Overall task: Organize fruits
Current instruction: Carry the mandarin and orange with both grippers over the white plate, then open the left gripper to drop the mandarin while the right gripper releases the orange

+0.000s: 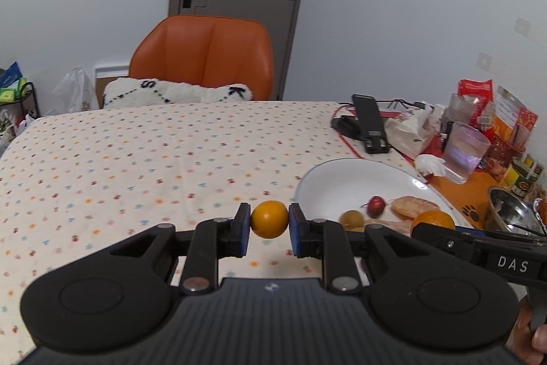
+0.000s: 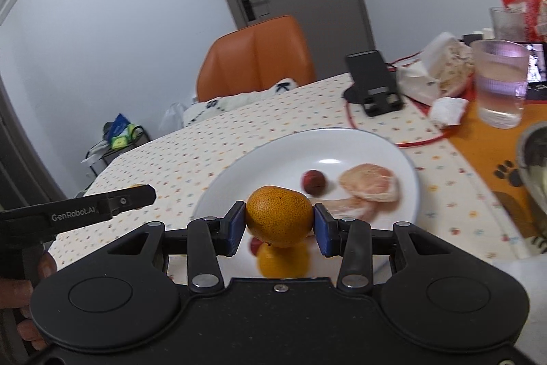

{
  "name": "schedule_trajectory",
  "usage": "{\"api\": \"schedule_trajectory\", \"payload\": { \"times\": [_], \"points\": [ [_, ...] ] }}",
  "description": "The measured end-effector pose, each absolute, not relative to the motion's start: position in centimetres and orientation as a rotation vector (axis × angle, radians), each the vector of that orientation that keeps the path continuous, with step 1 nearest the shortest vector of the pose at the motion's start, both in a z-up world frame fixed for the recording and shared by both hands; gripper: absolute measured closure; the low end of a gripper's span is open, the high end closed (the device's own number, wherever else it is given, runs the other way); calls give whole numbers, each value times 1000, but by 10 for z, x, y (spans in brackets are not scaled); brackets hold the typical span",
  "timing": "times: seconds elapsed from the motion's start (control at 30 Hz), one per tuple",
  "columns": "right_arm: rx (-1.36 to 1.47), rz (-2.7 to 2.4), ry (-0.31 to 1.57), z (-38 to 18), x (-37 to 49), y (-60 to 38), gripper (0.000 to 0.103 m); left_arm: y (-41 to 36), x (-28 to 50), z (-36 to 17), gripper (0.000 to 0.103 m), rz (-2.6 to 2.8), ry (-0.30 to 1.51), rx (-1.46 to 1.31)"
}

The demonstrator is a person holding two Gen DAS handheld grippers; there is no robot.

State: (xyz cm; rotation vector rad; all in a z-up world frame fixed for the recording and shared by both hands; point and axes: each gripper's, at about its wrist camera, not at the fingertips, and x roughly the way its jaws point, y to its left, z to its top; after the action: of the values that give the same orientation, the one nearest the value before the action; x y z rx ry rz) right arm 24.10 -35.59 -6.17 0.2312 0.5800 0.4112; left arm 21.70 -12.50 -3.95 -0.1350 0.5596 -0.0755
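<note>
A small smooth orange (image 1: 269, 219) is clamped by the left gripper (image 1: 267, 225) beside the white round plate (image 1: 336, 180). A speckled orange tangerine (image 2: 278, 216) is pinched by the right gripper (image 2: 279, 225) over that plate, hiding blurred fruit beneath.

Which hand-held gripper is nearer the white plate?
Right. The right hand-held gripper holds its orange over the white plate; the left hand-held gripper holds its orange over the tablecloth beside the plate's left rim.
</note>
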Motion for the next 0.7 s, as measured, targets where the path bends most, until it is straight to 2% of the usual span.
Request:
{"api": "schedule_trajectory", "payload": {
  "times": [0.5, 0.7],
  "points": [
    [213, 345, 570, -54, 238, -380, 63, -163, 234, -41, 81, -166, 589, -126],
    [220, 333, 570, -54, 237, -379, 63, -159, 230, -42, 76, -161, 607, -125]
  ]
}}
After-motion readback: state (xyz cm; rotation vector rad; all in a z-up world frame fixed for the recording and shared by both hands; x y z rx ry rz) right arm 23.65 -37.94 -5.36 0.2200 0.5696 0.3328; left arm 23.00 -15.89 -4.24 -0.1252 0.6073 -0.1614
